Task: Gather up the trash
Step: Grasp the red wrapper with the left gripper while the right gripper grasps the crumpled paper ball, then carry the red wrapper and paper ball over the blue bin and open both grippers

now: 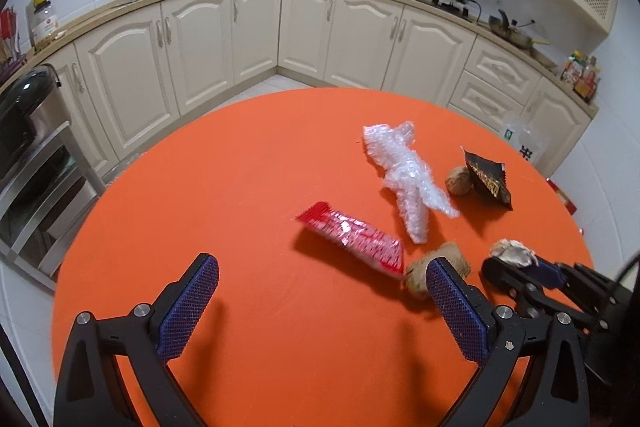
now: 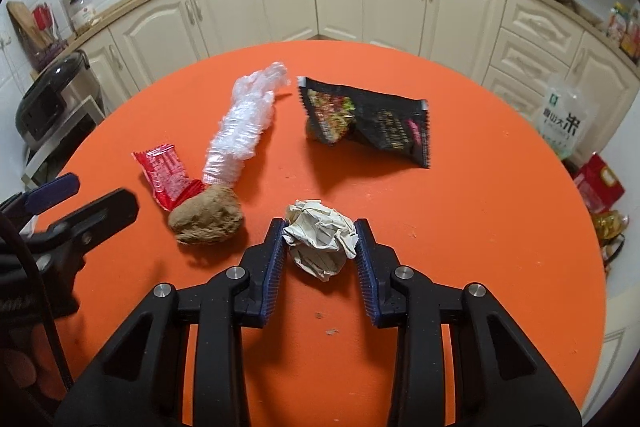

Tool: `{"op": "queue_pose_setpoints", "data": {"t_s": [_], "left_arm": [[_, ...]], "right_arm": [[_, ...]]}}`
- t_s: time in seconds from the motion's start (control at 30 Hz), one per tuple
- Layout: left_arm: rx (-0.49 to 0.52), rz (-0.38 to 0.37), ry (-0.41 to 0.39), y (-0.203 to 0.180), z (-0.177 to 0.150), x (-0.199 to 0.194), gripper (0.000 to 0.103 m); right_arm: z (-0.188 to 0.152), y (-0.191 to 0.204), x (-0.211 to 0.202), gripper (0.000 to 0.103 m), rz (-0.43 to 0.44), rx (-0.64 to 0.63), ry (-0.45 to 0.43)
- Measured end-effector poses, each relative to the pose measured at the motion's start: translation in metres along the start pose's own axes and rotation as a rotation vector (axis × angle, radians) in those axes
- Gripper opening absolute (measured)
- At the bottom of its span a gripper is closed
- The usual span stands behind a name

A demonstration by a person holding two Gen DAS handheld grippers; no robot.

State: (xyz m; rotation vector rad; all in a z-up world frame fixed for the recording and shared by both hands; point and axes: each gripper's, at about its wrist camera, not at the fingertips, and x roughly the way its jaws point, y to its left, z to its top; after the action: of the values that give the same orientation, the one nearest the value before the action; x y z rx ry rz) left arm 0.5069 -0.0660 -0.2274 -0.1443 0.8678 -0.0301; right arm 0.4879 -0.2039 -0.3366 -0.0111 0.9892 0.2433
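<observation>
Round orange table [image 2: 480, 227] in a kitchen, seen from both of my wrist cameras. My right gripper [image 2: 320, 233] points down at the table with a crumpled ball of pale paper [image 2: 320, 239] between its two blue pads; the left pad [image 2: 276, 259] and the right pad [image 2: 366, 259] each touch a side of the ball, so the jaws are narrowed onto it and grip it. The ball sits low, at or on the tabletop. In the left wrist view the same ball [image 1: 514, 253] shows at the tip of that gripper, at the right edge of the table.

My left gripper [image 1: 322, 301] stands wide open over bare table, with nothing between its fingers. Just beyond its right finger lies a brown lump [image 1: 438, 269], touching the corner of a red wrapper [image 1: 352, 237].

Other trash, right wrist view: a twisted piece of clear plastic film [image 2: 240, 131] beyond the red wrapper [image 2: 166, 175] and brown lump [image 2: 206, 215]; a black snack bag [image 2: 368, 119] farther back, propped over a second brown lump [image 1: 458, 181].
</observation>
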Motion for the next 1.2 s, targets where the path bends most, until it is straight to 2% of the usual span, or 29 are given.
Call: {"op": "queue_pose_setpoints", "data": {"t_s": [0.17, 0.23, 0.27, 0.3, 0.33, 0.4, 0.5, 0.6, 0.67, 0.9, 1.0, 1.2], "left_arm": [[0.019, 0.03, 0.032, -0.015, 0.008, 0.034, 0.102], [0.021, 0.035, 0.018, -0.02, 0.017, 0.044, 0.094], [0.028, 0.029, 0.034, -0.025, 0.016, 0.05, 0.073], [0.037, 0.038, 0.025, -0.027, 0.018, 0.053, 0.067], [0.053, 0.031, 0.017, -0.03, 0.019, 0.055, 0.057], [0.076, 0.017, 0.004, -0.036, 0.019, 0.058, 0.031], [0.061, -0.022, 0.008, -0.032, 0.017, 0.062, 0.016], [0.046, -0.098, 0.011, -0.025, 0.016, 0.066, 0.013], [0.034, -0.115, 0.006, -0.017, 0.014, 0.066, 0.012], [0.033, -0.106, -0.058, 0.006, 0.008, 0.04, 0.012], [0.047, -0.096, -0.1, 0.0, -0.001, 0.021, 0.012], [0.076, -0.1, -0.194, -0.025, -0.041, -0.034, 0.012]], "right_arm": [[0.001, -0.014, -0.003, 0.032, 0.006, 0.028, -0.006], [0.0, -0.016, -0.006, 0.032, 0.009, 0.036, -0.01], [0.0, -0.017, -0.006, 0.032, 0.01, 0.039, -0.011], [-0.001, -0.019, -0.008, 0.032, 0.01, 0.042, -0.012], [-0.001, -0.019, -0.008, 0.032, 0.009, 0.043, -0.013], [-0.001, -0.022, -0.011, 0.032, 0.011, 0.051, -0.019], [-0.002, -0.026, -0.014, 0.032, 0.009, 0.064, -0.024], [-0.003, -0.021, -0.017, 0.032, 0.014, 0.072, -0.03], [-0.005, -0.021, -0.02, 0.032, 0.018, 0.073, -0.033], [-0.011, -0.023, -0.041, 0.032, 0.023, 0.093, -0.062], [-0.013, -0.025, -0.056, 0.032, 0.022, 0.097, -0.088], [-0.021, -0.028, -0.099, 0.032, 0.023, 0.109, -0.158]]}}
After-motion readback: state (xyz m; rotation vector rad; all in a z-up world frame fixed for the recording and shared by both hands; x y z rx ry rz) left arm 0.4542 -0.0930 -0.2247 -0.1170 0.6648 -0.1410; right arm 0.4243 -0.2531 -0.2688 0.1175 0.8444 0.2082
